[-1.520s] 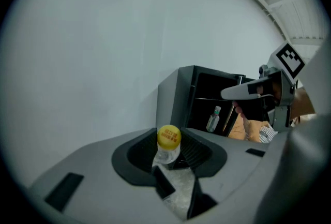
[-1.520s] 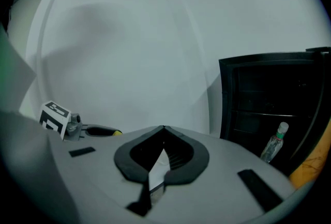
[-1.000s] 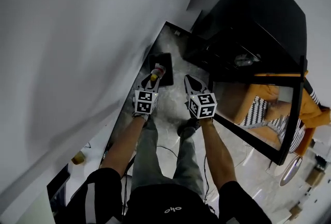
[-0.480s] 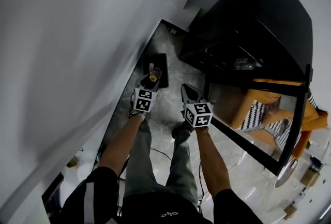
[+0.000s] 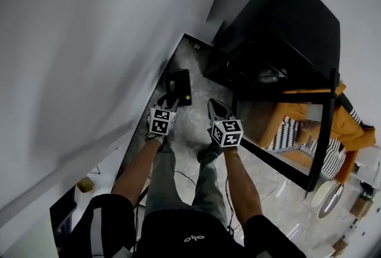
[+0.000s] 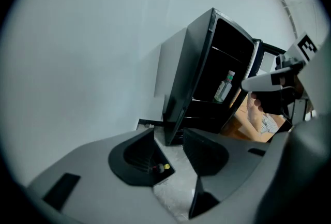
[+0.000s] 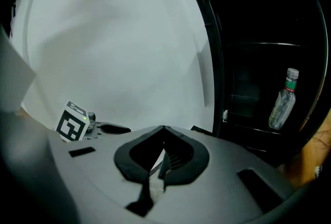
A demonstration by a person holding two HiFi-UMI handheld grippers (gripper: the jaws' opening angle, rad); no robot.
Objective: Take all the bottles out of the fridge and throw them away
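A bottle (image 7: 283, 101), its label too small to read, is standing in the open fridge (image 5: 286, 18) at far right. A yellow-capped bottle (image 6: 164, 167) is lying in the bin (image 5: 176, 81), far left. The left gripper (image 6: 168, 132) is hanging over the bin with nothing in its wide jaws, which have just been opening. The right gripper (image 7: 163, 137) is closed and empty.

Count on inspection.

Fridge (image 5: 286, 18): one, with one door (image 5: 322, 126) standing open.

Bin (image 5: 176, 81): one.

Bottles in view: two. One clear bottle (image 7: 283, 100) stands inside the fridge and one yellow-capped bottle (image 6: 162, 167) lies in the bin.

Grippers: two. The one left gripper (image 5: 168, 100) has its jaws apart, having just been opening, with nothing between them. The one right gripper (image 5: 215, 106) has its jaws together.

Marker cube (image 5: 161, 121): one on each gripper, two in all.
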